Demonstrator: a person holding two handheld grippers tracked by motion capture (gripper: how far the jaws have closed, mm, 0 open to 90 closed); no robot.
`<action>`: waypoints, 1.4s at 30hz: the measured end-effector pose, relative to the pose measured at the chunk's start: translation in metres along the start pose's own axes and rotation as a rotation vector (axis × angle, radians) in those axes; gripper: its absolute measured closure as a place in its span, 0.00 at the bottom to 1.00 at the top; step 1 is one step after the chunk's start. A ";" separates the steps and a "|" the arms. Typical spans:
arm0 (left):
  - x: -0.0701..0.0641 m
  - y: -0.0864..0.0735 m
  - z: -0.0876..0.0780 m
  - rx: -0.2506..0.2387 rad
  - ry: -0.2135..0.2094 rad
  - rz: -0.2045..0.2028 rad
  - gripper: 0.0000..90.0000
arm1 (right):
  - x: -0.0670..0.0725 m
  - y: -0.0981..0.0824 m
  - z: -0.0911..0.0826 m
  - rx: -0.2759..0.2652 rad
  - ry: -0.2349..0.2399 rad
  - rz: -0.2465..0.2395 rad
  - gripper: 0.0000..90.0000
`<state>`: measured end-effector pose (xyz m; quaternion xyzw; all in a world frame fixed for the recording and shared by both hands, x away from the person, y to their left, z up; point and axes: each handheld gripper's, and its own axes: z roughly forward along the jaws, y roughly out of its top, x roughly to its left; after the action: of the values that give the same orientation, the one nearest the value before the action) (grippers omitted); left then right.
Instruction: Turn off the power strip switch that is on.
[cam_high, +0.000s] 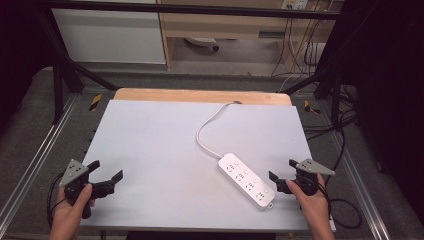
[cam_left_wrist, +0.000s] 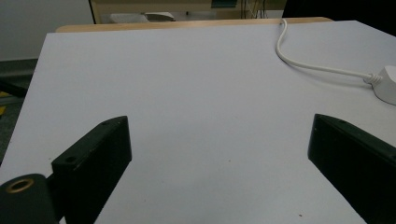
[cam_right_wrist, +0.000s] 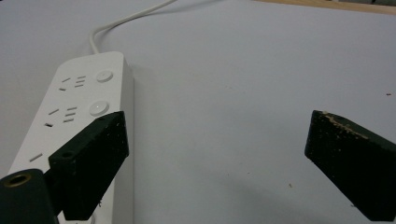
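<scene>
1. In the high view I see the white power strip lying flat on the counter, lower right of centre in the frame, set diagonally from upper left to lower right.
2. Its white cord curves away toward the top edge of the counter.
3. The right tool sits at the lower right of the frame, just beside the strip's lower right end. I cannot tell whether they touch.
4. In the right gripper view, the strip runs along the left side of the frame. The left jaw stands over its near portion and the right jaw stands over bare counter.
5. The right tool's jaws are spread wide, with nothing between them.
6. The left tool sits at the lower left of the frame, well apart from the strip.
7. In the left gripper view, its jaws are spread wide over bare counter, holding nothing. One end of the strip shows at the right edge of the frame.
8. Open counter fills the left half and centre of the high view. Both tools are near the bottom edge of the counter.
</scene>
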<state>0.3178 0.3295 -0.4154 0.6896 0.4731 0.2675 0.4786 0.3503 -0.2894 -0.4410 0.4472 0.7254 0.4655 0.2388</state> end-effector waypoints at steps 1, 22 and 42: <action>0.000 0.000 0.000 0.002 0.000 0.001 0.07 | 0.000 0.000 0.000 0.001 -0.001 0.000 0.06; 0.000 -0.001 0.001 0.014 0.001 0.000 0.06 | 0.001 0.006 0.000 0.048 -0.071 0.030 0.07; 0.000 -0.001 0.002 0.020 0.005 0.006 0.07 | 0.014 0.029 -0.016 0.017 -0.013 0.021 0.18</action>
<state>0.3190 0.3288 -0.4173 0.6950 0.4748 0.2659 0.4698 0.3437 -0.2802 -0.4068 0.4597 0.7231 0.4590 0.2348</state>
